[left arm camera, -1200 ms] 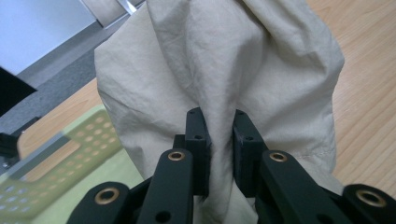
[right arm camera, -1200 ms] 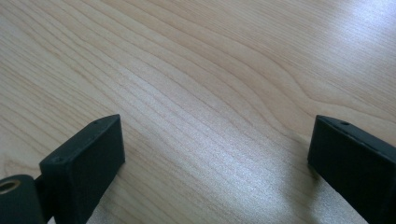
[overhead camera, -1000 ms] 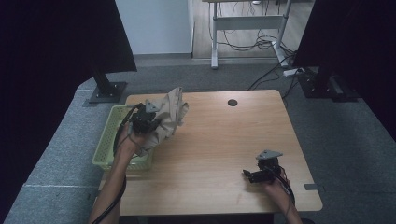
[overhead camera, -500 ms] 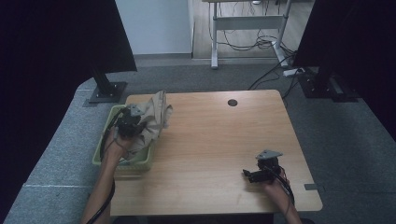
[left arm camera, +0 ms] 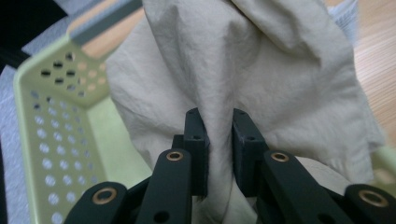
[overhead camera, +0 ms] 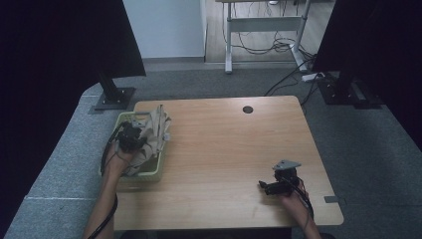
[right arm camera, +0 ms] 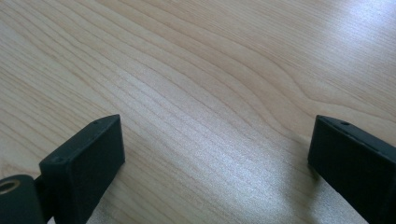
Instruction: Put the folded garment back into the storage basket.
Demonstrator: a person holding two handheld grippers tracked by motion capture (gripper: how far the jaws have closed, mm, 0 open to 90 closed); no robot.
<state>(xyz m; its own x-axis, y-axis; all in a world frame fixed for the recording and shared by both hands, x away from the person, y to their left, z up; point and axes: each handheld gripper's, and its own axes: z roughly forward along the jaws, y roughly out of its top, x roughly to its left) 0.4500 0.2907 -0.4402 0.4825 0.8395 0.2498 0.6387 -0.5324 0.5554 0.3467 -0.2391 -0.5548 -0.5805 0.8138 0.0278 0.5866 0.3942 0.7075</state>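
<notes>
Pinching beige cloth [left arm camera: 219,70] in left gripper [left arm camera: 219,126] jaws over green basket [left arm camera: 56,116] | right gripper [right arm camera: 215,154] jaws spread above bare surface [right arm camera: 210,70]

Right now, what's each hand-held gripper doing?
Left hand-held gripper: shut on the beige cloth, over the green basket.
Right hand-held gripper: open, holding nothing, over the table.
</notes>
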